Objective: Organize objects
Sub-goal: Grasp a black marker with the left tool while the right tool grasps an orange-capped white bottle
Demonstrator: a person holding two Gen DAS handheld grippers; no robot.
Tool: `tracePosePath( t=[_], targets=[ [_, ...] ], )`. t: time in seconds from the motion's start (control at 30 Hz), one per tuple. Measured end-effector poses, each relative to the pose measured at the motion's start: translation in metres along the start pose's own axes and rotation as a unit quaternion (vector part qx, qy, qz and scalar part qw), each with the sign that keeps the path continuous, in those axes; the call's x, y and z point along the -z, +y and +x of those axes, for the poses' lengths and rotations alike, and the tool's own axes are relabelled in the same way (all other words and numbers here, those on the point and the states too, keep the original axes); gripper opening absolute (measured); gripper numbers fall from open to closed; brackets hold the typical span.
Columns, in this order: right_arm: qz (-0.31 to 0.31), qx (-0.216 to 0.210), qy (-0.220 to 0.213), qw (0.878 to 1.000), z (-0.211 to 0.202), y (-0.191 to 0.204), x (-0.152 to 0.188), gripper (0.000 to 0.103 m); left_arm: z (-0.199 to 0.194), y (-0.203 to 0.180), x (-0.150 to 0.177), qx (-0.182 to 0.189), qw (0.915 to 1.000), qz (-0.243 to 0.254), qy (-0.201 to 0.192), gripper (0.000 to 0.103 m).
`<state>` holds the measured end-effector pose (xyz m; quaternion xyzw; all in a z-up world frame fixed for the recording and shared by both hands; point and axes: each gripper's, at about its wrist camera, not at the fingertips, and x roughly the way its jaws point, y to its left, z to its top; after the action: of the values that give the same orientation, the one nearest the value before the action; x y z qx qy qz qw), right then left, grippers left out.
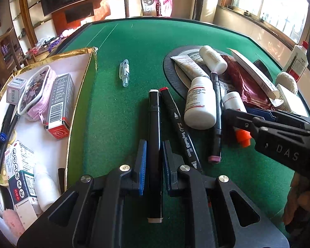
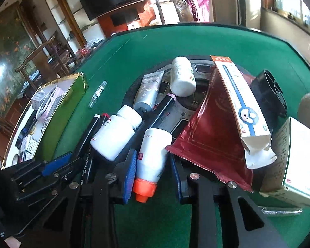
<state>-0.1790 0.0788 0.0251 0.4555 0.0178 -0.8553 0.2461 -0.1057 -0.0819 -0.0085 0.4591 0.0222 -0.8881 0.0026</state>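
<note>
**Two grippers, two picks on the green felt**

The left gripper (image 1: 153, 161) clamps a black marker with a pale cap (image 1: 154, 144); the right gripper (image 2: 153, 171) straddles an orange-capped white bottle (image 2: 152, 155), contact unclear. Next, likely, a lift toward the gold-rimmed white tray (image 1: 80, 86).

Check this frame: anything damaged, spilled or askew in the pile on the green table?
No spill visible. The long carton leans tilted over the red foil pouch, its end flap torn open. Bottles and markers lie on their sides, heaped across the round black disc.
</note>
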Motion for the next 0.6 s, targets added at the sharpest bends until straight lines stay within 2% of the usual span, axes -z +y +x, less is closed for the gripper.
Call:
tracePosePath(
  t=[0.13,0.27,0.43,0.6],
  targets=[
    [-0.014,-0.010,-0.011,1.000,-0.012,-0.003,0.007,0.027,-0.006,0.005,0.000,0.017,0.9997,-0.017,-0.009,0.014],
    [-0.003,-0.030,-0.037,0.999,-0.031,-0.005,0.007,0.026,-0.016,0.010,-0.002,0.030,0.9987,-0.031,-0.029,0.014],
    [-0.003,-0.052,-0.060,0.997,-0.045,0.002,0.008,0.026,-0.035,0.013,-0.004,0.033,0.9960,-0.045,-0.069,0.014],
    [-0.005,-0.061,-0.080,0.995,-0.053,0.010,0.006,0.026,-0.056,0.015,-0.002,0.006,0.9913,-0.044,-0.124,0.014]
  ],
)
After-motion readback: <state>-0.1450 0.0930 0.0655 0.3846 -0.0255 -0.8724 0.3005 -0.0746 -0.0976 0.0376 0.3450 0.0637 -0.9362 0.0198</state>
